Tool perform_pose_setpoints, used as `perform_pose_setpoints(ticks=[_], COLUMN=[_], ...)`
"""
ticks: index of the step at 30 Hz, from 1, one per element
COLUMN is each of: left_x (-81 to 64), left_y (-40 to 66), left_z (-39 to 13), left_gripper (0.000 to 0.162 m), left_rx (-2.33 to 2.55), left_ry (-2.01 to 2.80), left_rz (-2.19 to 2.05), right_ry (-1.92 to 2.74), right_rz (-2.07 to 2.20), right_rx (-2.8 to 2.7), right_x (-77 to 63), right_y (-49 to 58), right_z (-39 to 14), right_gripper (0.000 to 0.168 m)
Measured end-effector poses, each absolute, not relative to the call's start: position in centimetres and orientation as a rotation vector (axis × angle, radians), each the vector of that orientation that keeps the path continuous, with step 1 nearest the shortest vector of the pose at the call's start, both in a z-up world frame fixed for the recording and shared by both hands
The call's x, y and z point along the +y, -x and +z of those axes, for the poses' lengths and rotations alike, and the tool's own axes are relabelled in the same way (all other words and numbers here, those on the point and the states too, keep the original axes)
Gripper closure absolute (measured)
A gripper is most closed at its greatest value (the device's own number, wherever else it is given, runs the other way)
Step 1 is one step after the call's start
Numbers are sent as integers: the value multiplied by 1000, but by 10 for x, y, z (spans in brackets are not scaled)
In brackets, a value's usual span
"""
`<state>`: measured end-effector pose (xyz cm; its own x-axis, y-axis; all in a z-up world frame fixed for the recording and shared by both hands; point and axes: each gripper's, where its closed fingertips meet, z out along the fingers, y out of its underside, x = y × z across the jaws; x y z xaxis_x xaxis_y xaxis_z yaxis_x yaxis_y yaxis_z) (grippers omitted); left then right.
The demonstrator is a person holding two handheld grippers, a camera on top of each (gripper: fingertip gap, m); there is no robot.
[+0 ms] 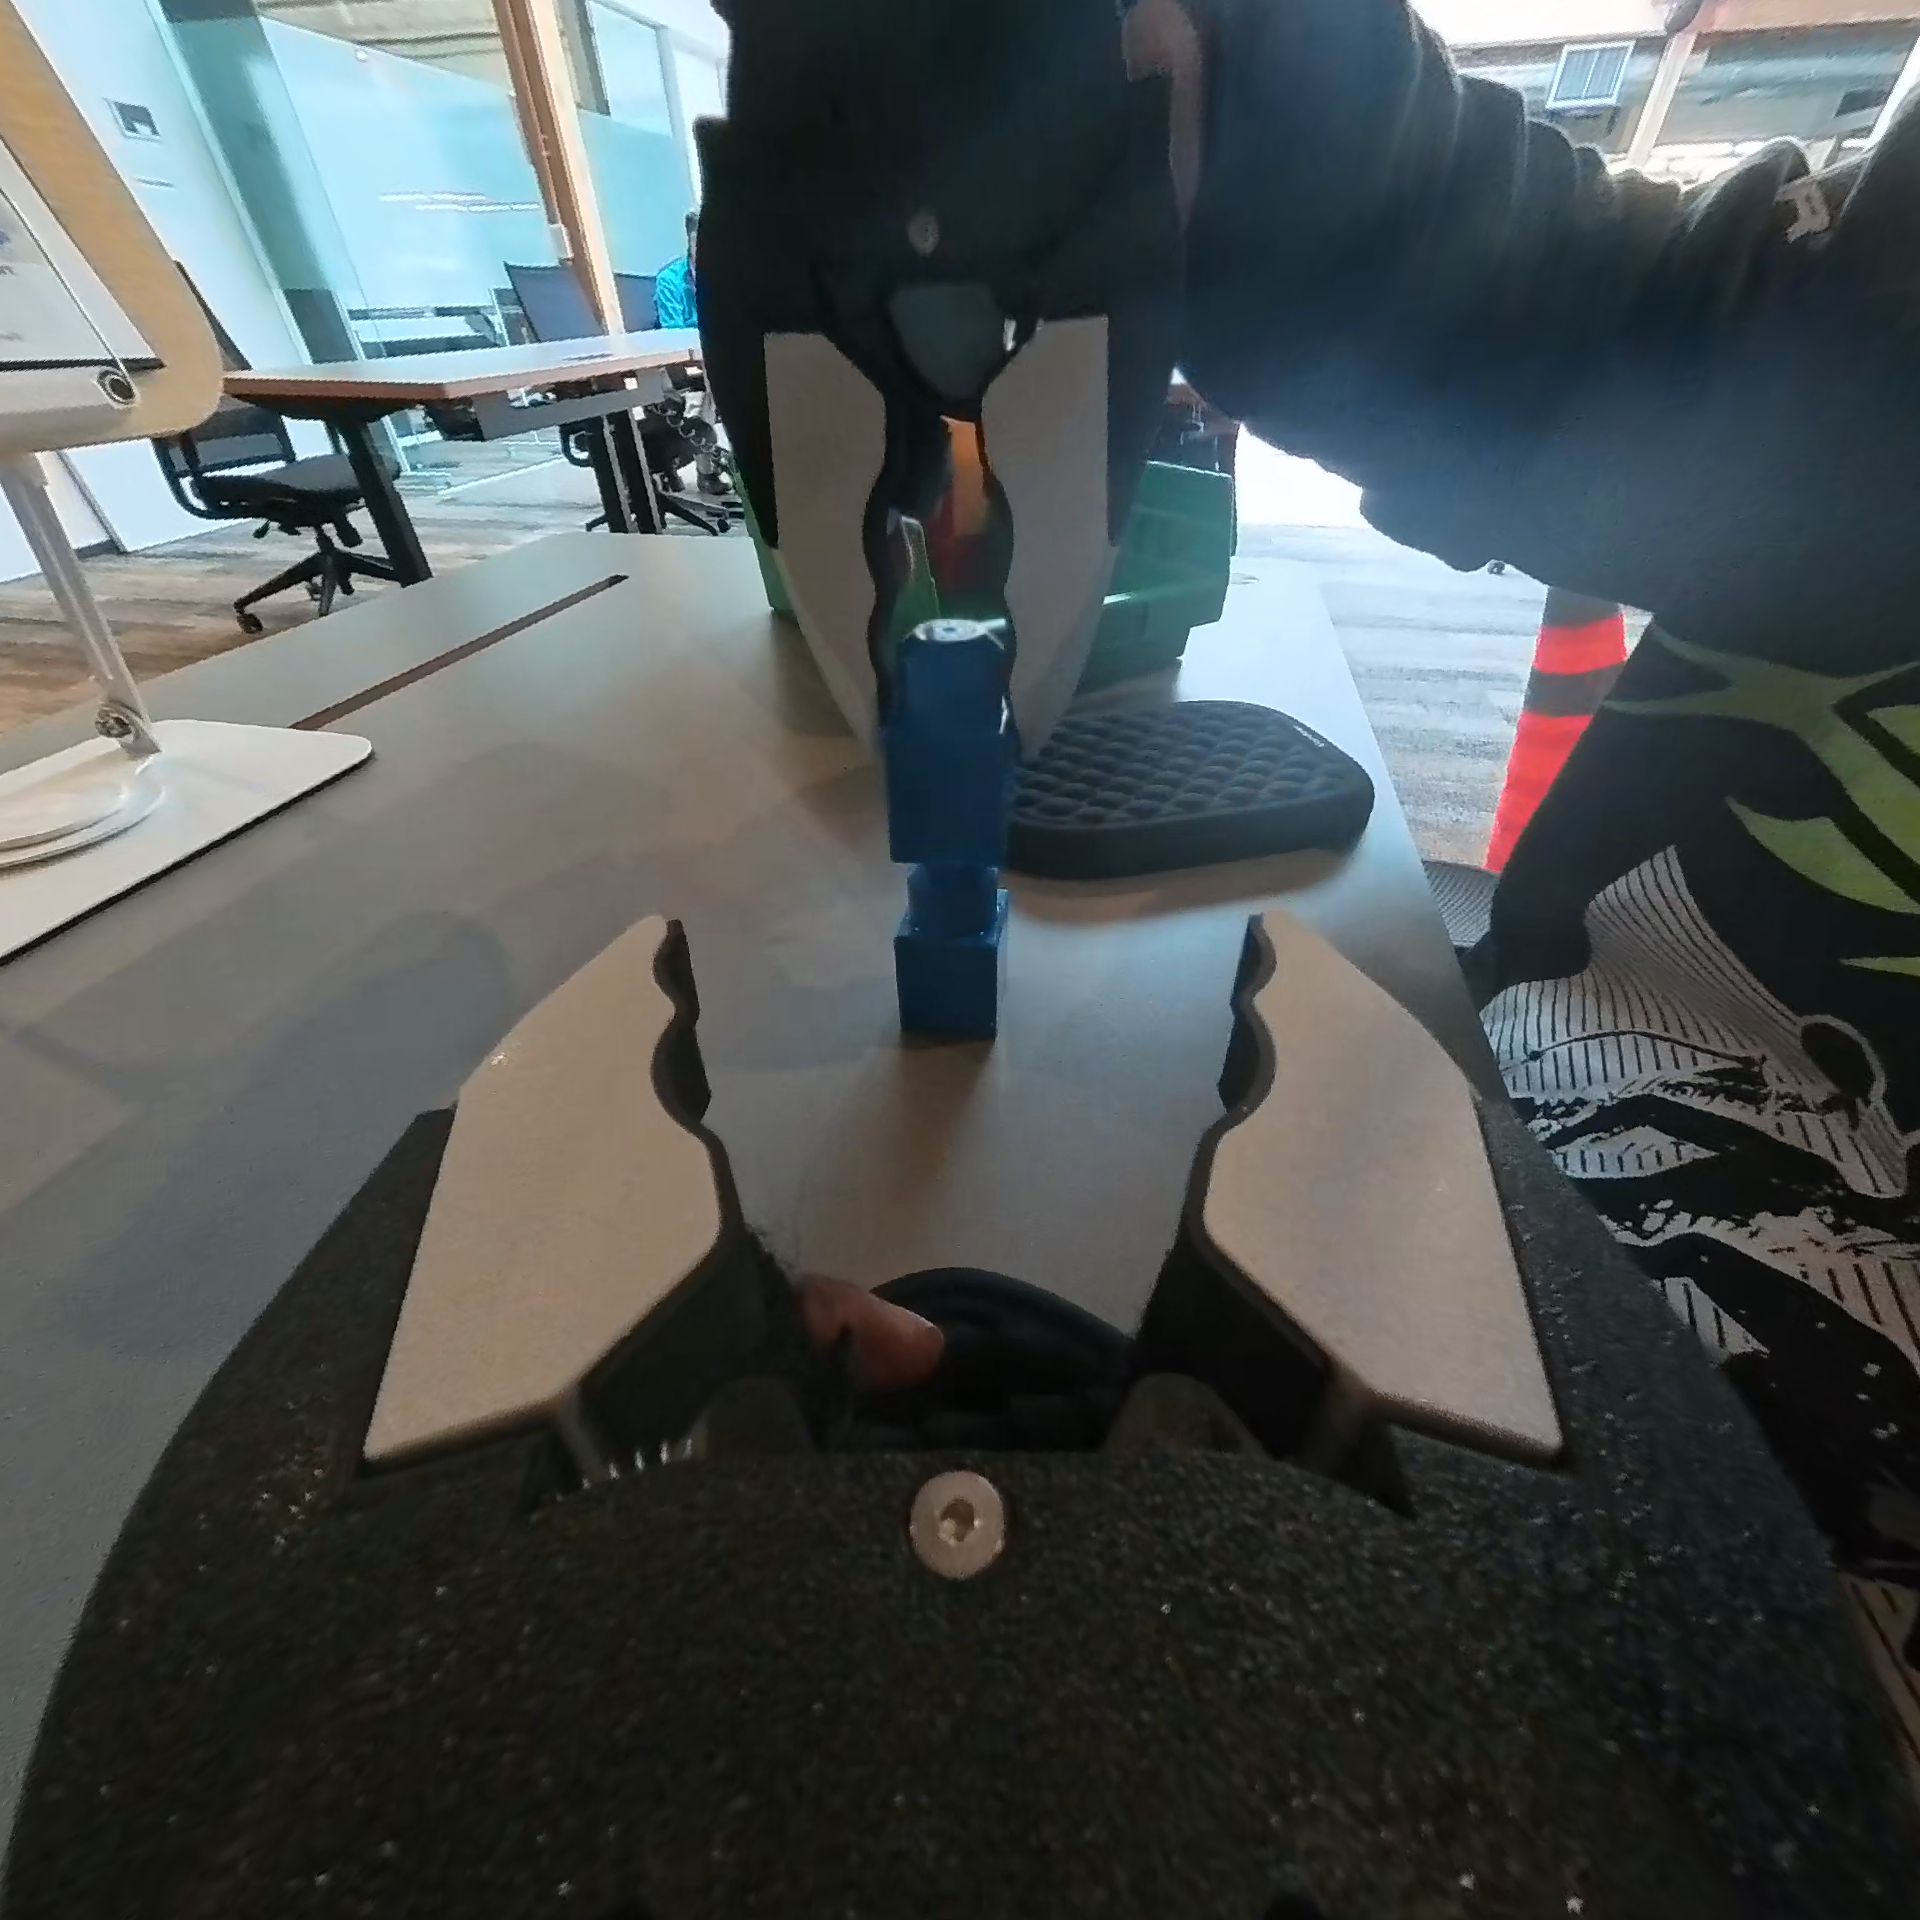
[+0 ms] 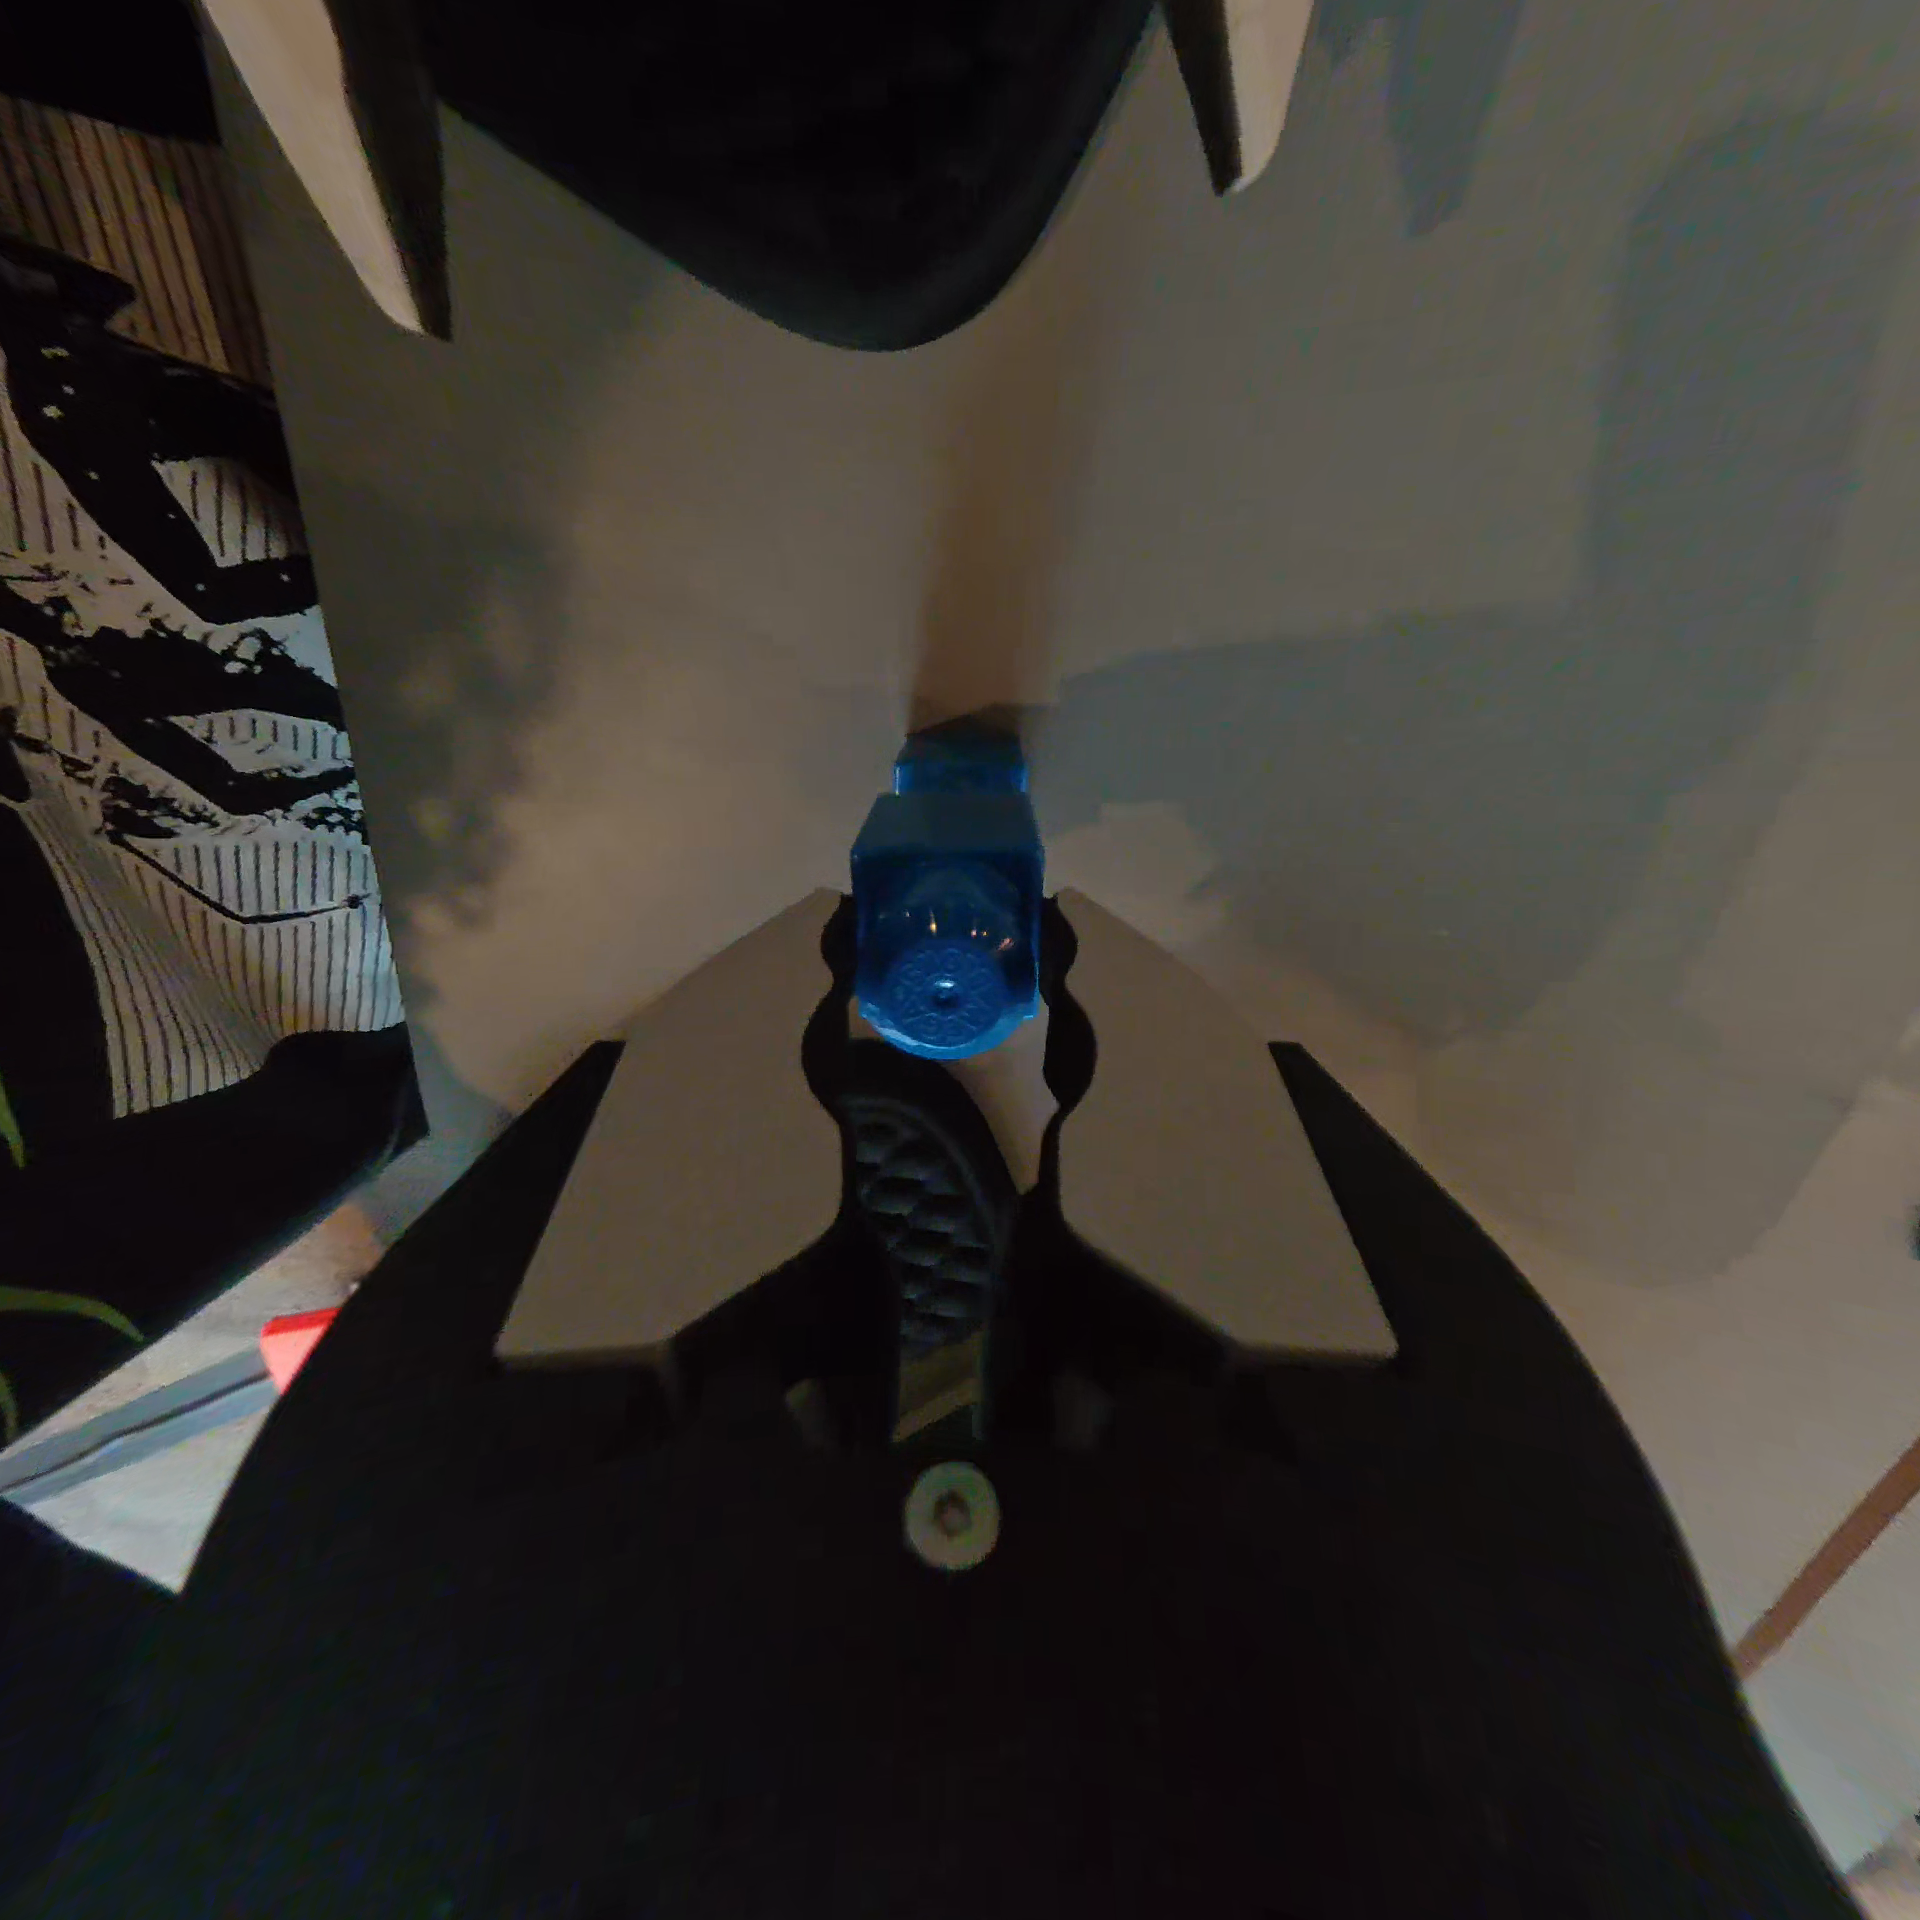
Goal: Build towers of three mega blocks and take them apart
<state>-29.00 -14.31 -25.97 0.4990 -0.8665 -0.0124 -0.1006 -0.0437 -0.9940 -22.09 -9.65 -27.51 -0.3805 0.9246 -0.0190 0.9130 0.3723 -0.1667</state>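
A blue mega block point(image 1: 945, 982) stands stud up on the dark table point(image 1: 520, 831). My right gripper point(image 1: 951, 727) comes straight down from above and is shut on a second blue block point(image 1: 951, 795), held right over the lower block's stud; I cannot tell whether they touch. In the right wrist view the right gripper point(image 2: 945, 904) clamps the held block point(image 2: 940, 935), stud towards the camera, with the lower block point(image 2: 961, 769) showing just beyond it. My left gripper point(image 1: 964, 935) is open and empty, low over the table just in front of the lower block. It also shows at the top of the right wrist view point(image 2: 821, 260).
A green bin point(image 1: 1174, 561) stands behind the blocks. A black mesh pad point(image 1: 1174, 790) lies to their right near the table's right edge. A white monitor stand base point(image 1: 156, 769) is at the left. An orange cone point(image 1: 1558, 707) stands on the floor at the right. About 10 centimetres separates my left fingertips from my right.
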Motion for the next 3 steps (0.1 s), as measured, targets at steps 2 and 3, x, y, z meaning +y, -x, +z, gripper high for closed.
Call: perform_pose_setpoints(ticks=[2,3], left_x=[-143,-142], left_y=[290,290], left_z=[-260,-261], left_gripper=[64,64], left_rx=[878,877], left_ry=[1505,1508], left_rz=[-769,-768], right_ry=[1691,1693], right_rz=[224,221], right_rx=[-2545,-2545], right_x=[-97,-97], right_y=[222,222], right_z=[-277,-278], right_gripper=[135,135])
